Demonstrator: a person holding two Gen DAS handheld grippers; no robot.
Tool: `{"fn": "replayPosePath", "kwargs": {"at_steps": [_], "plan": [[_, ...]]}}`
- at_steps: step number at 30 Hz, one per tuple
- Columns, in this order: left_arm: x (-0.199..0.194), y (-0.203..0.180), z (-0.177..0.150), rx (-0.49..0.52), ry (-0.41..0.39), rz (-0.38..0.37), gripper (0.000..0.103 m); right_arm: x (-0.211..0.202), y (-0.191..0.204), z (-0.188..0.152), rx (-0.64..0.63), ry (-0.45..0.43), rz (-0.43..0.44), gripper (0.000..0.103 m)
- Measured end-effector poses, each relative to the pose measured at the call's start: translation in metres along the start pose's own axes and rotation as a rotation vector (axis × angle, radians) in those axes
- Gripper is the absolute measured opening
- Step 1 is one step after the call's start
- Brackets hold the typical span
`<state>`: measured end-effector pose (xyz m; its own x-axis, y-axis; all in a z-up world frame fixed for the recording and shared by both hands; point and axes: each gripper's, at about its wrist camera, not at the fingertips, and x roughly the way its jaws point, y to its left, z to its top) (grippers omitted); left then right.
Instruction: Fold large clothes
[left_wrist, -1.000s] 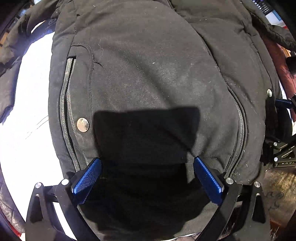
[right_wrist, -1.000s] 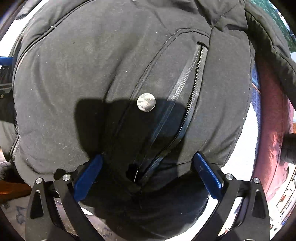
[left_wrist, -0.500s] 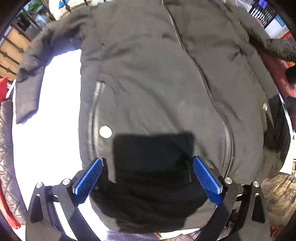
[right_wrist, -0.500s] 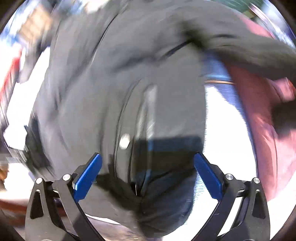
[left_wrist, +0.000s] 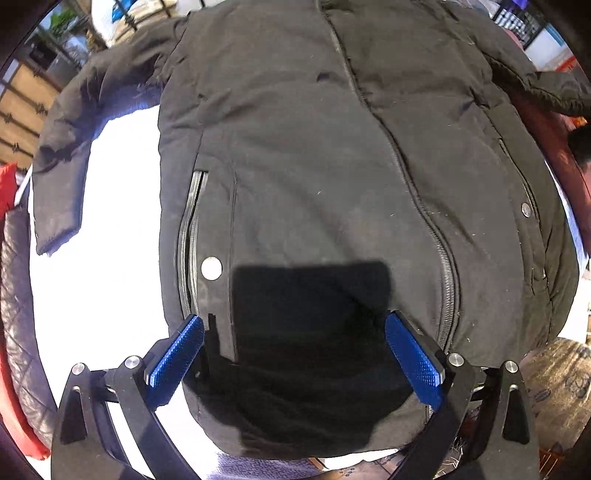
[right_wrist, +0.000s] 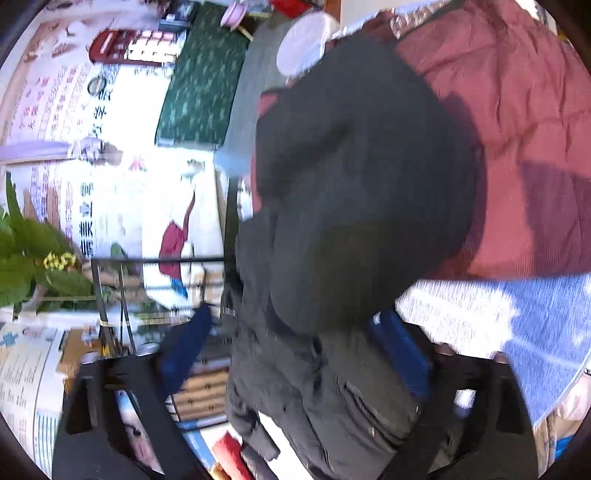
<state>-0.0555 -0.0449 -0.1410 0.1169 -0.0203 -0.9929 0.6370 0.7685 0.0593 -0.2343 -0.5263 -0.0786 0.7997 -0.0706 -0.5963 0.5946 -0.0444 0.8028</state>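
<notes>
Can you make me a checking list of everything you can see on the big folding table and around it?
Surface: light cloth, glaring white.
Job's things: black jacket lies front up, with one sleeve spread sideways.
Clutter: red jacket under the black fabric; grey quilted garment at the edge.
Grippers: left gripper open above the black jacket's hem. Right gripper open, its jaws have just been closing, black jacket fabric is between them, and the view is blurred.
Cables: nothing seen.
Surroundings: posters with writing, green plant.
</notes>
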Motion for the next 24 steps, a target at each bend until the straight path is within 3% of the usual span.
{"fn": "replayPosePath", "kwargs": {"at_steps": [5,7,10,12,15,17,19,21,24], "plan": [[-0.002,-0.006,-0.001,0.030,0.001,0.032,0.097,-0.006,-0.024,0.020,0.158,-0.065,0.011,0.038],[0.001,-0.006,-0.002,0.030,0.010,0.035,0.097,-0.013,-0.018,0.032,0.108,-0.117,-0.046,0.029],[0.002,-0.004,0.001,0.025,0.015,0.032,0.097,-0.032,-0.012,0.047,0.104,-0.151,-0.054,0.021],[0.000,-0.007,0.001,0.027,0.010,0.036,0.097,-0.051,-0.003,0.055,0.072,-0.182,-0.053,0.020],[-0.003,-0.009,0.003,0.038,0.001,0.049,0.097,-0.068,0.033,0.062,-0.147,-0.260,-0.109,0.019],[-0.004,-0.009,0.005,0.046,-0.006,0.050,0.097,-0.070,0.050,0.064,-0.221,-0.270,-0.103,0.019],[-0.002,-0.009,0.006,0.051,-0.005,0.048,0.097,-0.066,0.047,0.068,-0.210,-0.262,-0.108,0.019],[0.000,-0.010,0.007,0.051,0.002,0.047,0.097,-0.054,0.035,0.074,-0.169,-0.235,-0.216,0.021],[-0.001,-0.010,0.008,0.049,-0.002,0.047,0.097,-0.040,0.011,0.081,-0.127,-0.210,-0.292,0.036]]}}
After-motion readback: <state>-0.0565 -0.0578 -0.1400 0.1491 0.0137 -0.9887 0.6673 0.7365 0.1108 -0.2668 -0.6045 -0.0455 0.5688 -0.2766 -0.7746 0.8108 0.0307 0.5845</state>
